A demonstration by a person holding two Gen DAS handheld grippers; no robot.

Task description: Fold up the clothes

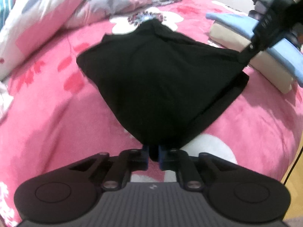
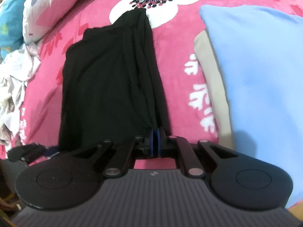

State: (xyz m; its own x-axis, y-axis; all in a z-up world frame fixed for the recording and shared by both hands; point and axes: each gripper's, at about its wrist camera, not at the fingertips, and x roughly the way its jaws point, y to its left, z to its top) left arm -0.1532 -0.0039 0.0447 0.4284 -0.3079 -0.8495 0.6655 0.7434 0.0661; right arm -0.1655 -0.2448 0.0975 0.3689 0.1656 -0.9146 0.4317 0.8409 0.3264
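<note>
A black garment is lifted over the pink flowered bed, stretched between both grippers. In the left wrist view my left gripper is shut on its near corner, blue pads pinching the cloth. My right gripper reaches in from the upper right and holds the other corner; a lower layer of the cloth lies flat beneath. In the right wrist view my right gripper is shut on a bunched edge of the black garment, which hangs in folds away toward the white flower print. The left gripper shows at the lower left.
A folded stack, light blue cloth on beige cloth, lies on the bed to the right. A crumpled pink and grey duvet lies at the back left. Pale crumpled laundry sits at the left. The bed edge and a wood floor show at the right.
</note>
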